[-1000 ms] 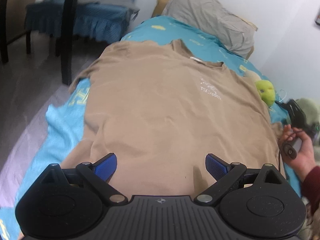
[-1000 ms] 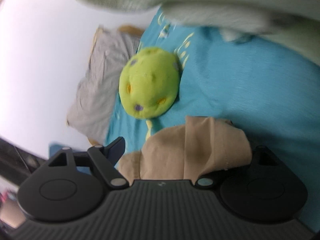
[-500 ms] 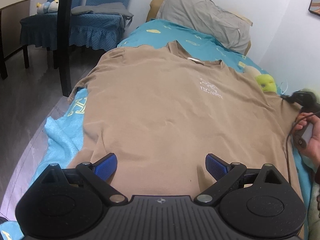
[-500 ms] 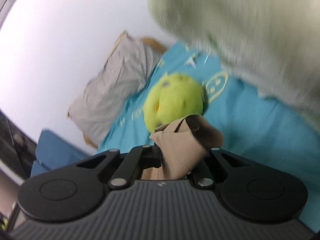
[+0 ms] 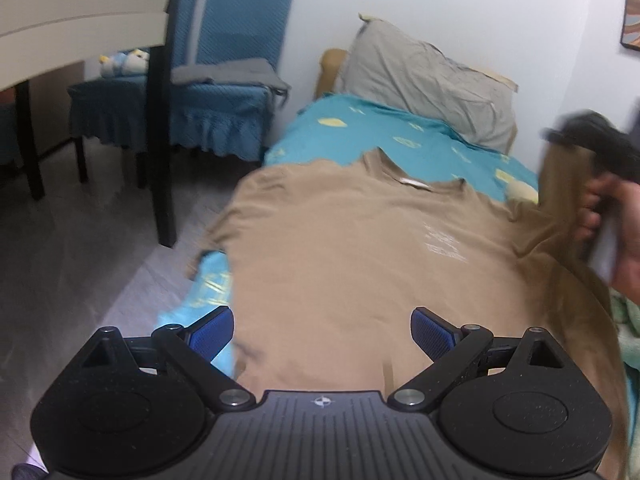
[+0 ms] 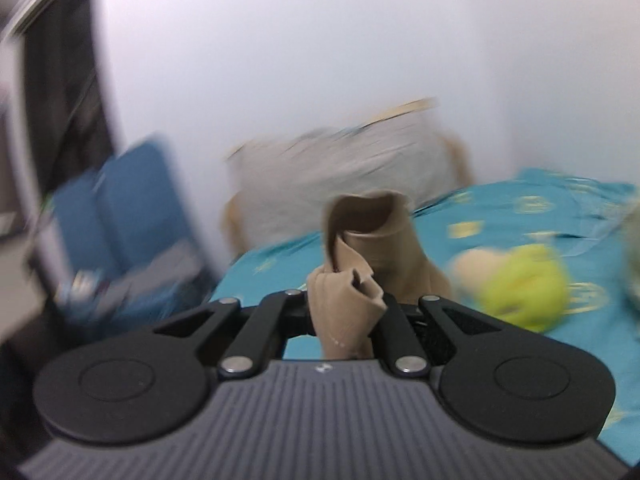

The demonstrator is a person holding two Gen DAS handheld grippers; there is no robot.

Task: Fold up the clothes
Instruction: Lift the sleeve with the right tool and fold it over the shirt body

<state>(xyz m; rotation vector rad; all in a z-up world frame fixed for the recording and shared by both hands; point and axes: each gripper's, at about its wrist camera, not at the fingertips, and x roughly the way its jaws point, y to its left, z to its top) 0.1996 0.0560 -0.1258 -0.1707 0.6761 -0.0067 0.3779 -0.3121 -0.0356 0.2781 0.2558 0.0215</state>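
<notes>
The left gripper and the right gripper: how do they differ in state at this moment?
The left gripper is open, its blue fingers wide apart with nothing between them; the right gripper is shut on a bunched sleeve of the tan T-shirt. The left gripper hovers over the shirt's lower part; the right gripper lifts the sleeve off the bed. Both are black.

**Right sleeve pinched and lifted**

Right gripper jaws, wide a second ago, closed on tan T-shirt sleeve, rolled upright, rose off bed. Sleeve hangs from it. Green plush toy now right of fingers.
</notes>
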